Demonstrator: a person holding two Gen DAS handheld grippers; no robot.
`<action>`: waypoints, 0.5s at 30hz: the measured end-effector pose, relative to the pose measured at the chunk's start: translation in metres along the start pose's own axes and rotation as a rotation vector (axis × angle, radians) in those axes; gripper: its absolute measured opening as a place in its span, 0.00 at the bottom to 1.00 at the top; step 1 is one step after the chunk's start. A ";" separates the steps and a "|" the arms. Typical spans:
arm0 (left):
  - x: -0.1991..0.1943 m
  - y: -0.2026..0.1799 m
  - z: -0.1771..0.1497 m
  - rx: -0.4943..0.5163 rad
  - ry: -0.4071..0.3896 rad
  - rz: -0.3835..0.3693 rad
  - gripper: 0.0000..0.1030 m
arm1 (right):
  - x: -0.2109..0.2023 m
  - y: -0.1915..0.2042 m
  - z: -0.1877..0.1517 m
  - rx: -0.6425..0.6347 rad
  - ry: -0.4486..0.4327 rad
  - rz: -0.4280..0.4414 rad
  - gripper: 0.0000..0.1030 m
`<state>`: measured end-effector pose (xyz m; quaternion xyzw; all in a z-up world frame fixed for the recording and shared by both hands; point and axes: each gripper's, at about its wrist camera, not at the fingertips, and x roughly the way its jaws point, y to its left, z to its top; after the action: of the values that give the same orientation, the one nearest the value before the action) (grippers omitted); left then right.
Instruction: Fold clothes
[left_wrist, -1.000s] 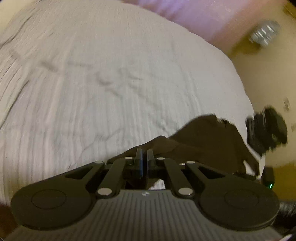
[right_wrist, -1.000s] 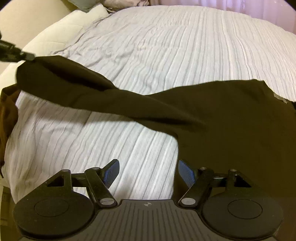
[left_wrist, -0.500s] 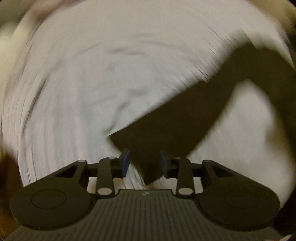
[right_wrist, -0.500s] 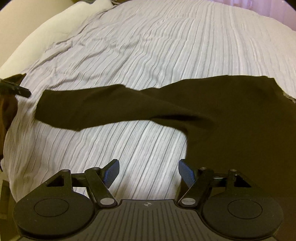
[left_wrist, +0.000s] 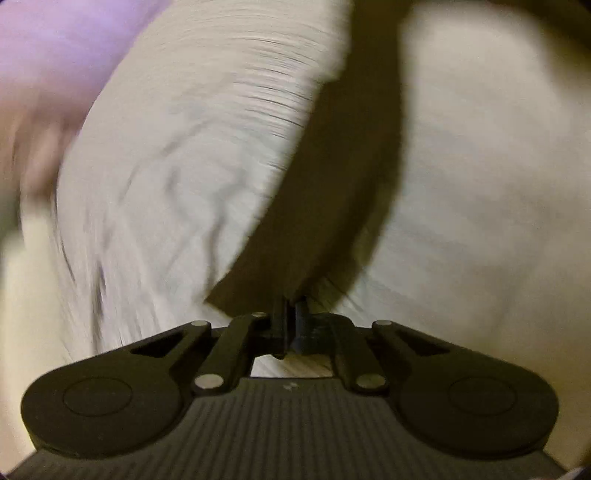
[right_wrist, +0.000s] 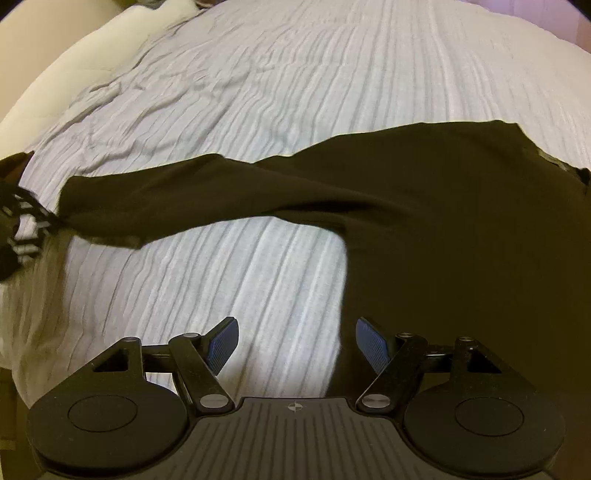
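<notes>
Two wrist fisheyes, each looking forward and steeply down along its own gripper's fingers.

Left wrist view: very near the white ribbed bedspread (left_wrist: 166, 177), heavily motion-blurred; left gripper (left_wrist: 290, 314) at bottom centre, jaws together on the tip of the dark brown long-sleeved garment (left_wrist: 332, 177), whose sleeve runs up to the top of frame. Blurred purple area upper left.

Right wrist view: higher and sharper, facing across the same bedspread (right_wrist: 295, 92); right gripper (right_wrist: 297, 345) at bottom centre, blue pads wide apart.

Shared: bedspread and garment (right_wrist: 461, 221), sleeve stretched to mid-left edge, where the left gripper (right_wrist: 22, 218) shows.
</notes>
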<state>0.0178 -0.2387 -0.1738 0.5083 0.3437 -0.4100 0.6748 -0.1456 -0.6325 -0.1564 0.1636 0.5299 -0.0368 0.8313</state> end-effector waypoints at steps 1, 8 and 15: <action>-0.013 0.021 0.000 -0.131 -0.020 -0.046 0.03 | -0.001 -0.001 -0.001 0.003 -0.003 -0.003 0.72; -0.060 0.100 -0.005 -0.511 -0.077 -0.192 0.03 | 0.003 0.004 -0.002 -0.012 -0.021 0.011 0.72; -0.041 0.104 -0.020 -0.577 -0.007 -0.263 0.03 | 0.024 0.024 -0.003 -0.125 -0.006 0.029 0.72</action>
<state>0.0931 -0.1960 -0.1010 0.2459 0.5063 -0.3810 0.7335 -0.1323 -0.6057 -0.1736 0.1190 0.5261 0.0080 0.8420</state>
